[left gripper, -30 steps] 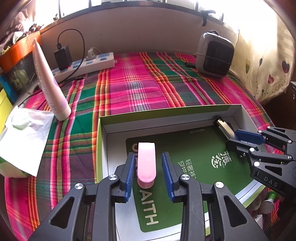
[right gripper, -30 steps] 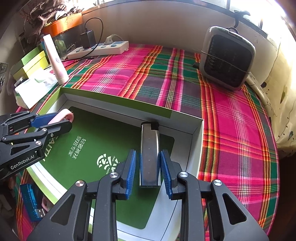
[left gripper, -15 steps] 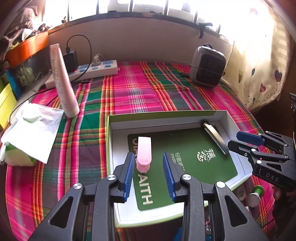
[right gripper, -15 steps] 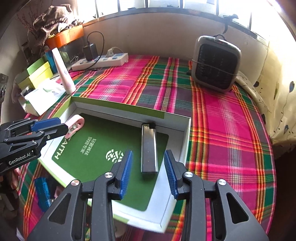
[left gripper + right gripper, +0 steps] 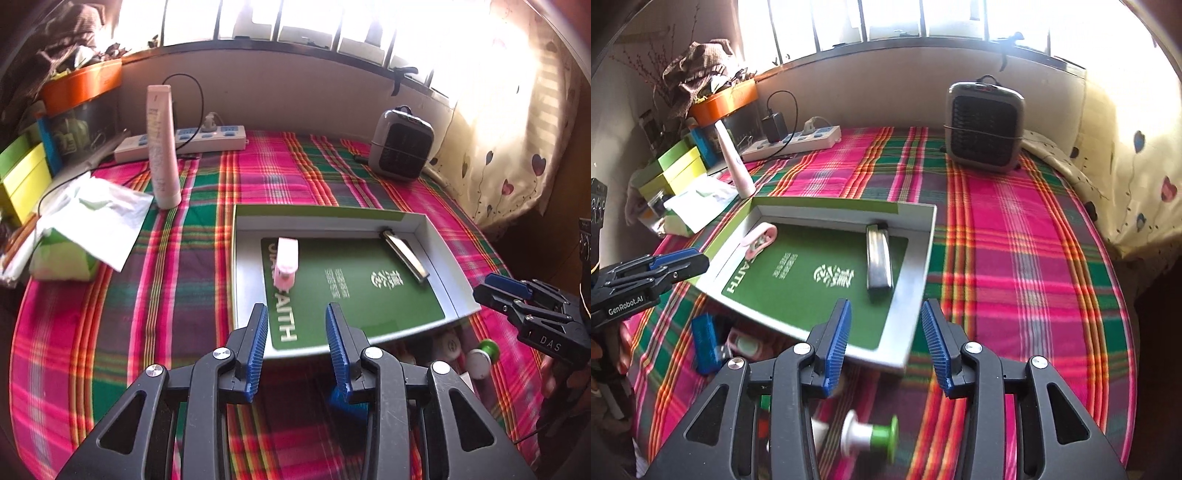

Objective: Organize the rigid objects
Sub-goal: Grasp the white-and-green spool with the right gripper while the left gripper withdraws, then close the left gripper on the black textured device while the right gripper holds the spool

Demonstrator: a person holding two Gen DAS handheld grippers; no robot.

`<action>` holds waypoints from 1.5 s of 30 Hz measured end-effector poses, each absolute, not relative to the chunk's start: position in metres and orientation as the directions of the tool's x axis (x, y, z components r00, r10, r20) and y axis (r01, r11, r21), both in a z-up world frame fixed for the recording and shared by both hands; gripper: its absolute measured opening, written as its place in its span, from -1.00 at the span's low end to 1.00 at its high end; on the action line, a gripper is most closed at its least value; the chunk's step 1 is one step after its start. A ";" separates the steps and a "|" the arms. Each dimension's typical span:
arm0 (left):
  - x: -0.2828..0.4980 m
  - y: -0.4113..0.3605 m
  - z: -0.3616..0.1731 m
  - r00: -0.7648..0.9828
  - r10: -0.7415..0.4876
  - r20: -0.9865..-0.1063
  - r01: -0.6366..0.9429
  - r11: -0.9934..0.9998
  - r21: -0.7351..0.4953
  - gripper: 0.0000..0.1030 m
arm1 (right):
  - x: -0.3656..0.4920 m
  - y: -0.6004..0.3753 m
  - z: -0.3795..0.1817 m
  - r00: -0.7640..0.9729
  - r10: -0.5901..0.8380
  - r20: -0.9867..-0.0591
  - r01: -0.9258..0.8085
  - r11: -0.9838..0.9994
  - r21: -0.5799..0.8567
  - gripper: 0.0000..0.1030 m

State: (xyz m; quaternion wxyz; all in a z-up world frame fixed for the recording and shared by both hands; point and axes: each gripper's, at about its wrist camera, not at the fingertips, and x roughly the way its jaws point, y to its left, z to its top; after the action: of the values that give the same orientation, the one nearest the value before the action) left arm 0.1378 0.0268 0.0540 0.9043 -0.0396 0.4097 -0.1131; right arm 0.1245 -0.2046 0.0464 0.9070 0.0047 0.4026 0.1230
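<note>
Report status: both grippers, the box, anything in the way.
Left gripper open, empty. Right gripper open, empty. Pink clip and silver lighter lying in the box. Loose items beside its near edge, including green-capped piece.

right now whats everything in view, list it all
box lid: 1, white walls, green inside, mid table
pink clip: 1, pink, in lid, left part
metal bar: 1, silver, in lid, right part
tube: 1, pale pink, upright, left of lid
power strip: 1, white, back
heater: 1, grey, back right
tissue pack: 1, green-white, left
comb: 1, blue, near edge
tablecloth: 1, pink-green plaid
left gripper: fingers open
right gripper: fingers open
</note>
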 end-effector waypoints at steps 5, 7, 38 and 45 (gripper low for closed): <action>0.118 0.035 0.050 0.639 -0.253 -0.727 0.156 0.967 -0.199 -0.34 | 0.101 -0.215 0.046 0.664 0.222 -0.714 -0.190 0.974 0.126 -0.14; 0.112 0.037 0.048 0.638 -0.259 -0.725 0.149 0.965 -0.214 -0.31 | 0.092 -0.221 0.044 0.668 0.230 -0.708 -0.178 0.973 0.148 -0.09; 0.072 0.036 0.016 0.570 -0.369 -0.734 0.161 0.926 -0.341 -0.25 | 0.068 -0.211 0.008 0.638 0.206 -0.742 -0.159 0.978 0.135 -0.07; 0.071 0.026 0.017 0.561 -0.380 -0.736 0.180 0.923 -0.339 -0.19 | 0.067 -0.214 0.009 0.651 0.206 -0.730 -0.148 0.979 0.144 -0.35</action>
State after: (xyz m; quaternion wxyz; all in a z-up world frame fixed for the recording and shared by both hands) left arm 0.0706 0.0261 0.0172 0.8762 -0.1132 0.4403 -0.1597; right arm 0.0666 -0.2145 0.0086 0.9080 0.0358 0.4060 0.0973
